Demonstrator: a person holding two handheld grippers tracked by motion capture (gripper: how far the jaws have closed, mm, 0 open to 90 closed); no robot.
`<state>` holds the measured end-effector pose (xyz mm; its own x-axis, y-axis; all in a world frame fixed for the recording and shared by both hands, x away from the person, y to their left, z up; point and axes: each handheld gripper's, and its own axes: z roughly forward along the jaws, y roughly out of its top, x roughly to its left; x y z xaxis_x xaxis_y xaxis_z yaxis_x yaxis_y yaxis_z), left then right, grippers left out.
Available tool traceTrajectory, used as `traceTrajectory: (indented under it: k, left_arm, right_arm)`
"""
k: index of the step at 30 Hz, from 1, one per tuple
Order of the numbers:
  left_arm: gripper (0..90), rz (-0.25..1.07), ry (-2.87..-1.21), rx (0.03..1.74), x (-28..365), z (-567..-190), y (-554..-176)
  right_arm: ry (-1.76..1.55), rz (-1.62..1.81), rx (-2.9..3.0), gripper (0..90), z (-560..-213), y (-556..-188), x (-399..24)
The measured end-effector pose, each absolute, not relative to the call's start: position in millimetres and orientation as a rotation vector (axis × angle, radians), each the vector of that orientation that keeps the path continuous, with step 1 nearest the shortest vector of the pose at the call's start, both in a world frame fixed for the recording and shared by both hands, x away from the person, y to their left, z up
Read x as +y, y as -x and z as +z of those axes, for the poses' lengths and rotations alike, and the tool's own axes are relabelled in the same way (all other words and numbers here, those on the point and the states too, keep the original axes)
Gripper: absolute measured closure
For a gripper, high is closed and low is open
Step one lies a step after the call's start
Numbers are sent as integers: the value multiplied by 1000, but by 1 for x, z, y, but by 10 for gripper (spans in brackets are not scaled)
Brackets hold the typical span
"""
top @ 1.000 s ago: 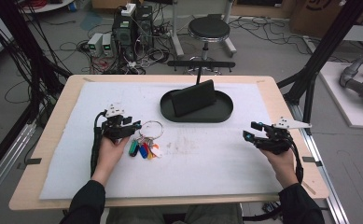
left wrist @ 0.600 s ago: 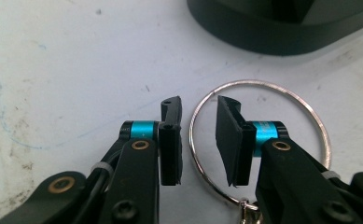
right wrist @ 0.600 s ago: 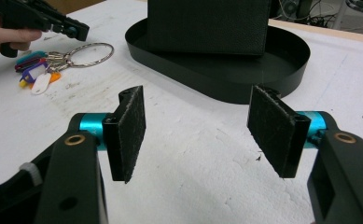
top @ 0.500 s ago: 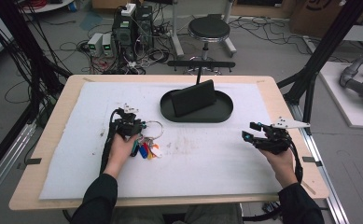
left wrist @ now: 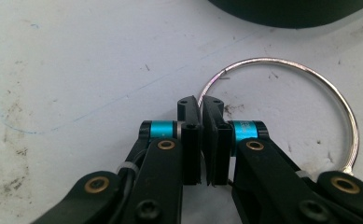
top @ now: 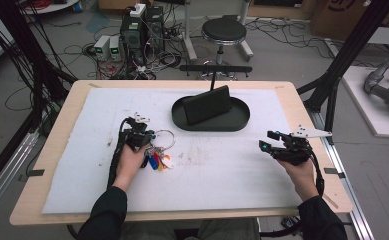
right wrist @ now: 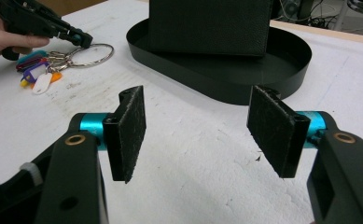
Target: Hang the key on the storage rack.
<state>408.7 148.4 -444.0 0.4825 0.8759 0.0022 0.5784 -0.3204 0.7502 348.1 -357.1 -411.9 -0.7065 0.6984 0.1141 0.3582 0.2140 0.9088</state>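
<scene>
The left gripper [left wrist: 200, 108] has its fingers pinched together on the wire of the metal key ring [left wrist: 310, 84], which lies flat on the white mat [top: 82, 170] covering the bench. Coloured key tags [top: 157, 161] fan out from the ring beside the left hand [top: 129, 162]. The right gripper [right wrist: 202, 130], held well apart to the right, has its fingers spread wide and touches nothing. A black oval tray [top: 232, 122] holds a dark wallet [top: 207, 105]. No writing is legible.

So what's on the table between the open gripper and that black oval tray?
Nothing: the right gripper view shows bare white mat between the right gripper and the tray.
</scene>
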Motion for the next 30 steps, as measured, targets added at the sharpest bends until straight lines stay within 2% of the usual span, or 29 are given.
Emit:
traceTrajectory:
  k: [14,30]
  left_arm:
    - [863,564,-1866,1061,157,-417,-391]
    - [858,549,-1909,840,138,-396,-359]
  right_arm:
    - [-987,1493,2172,382,-412,-348,-357]
    - [-983,1492,2169,382,-412,-348,-356]
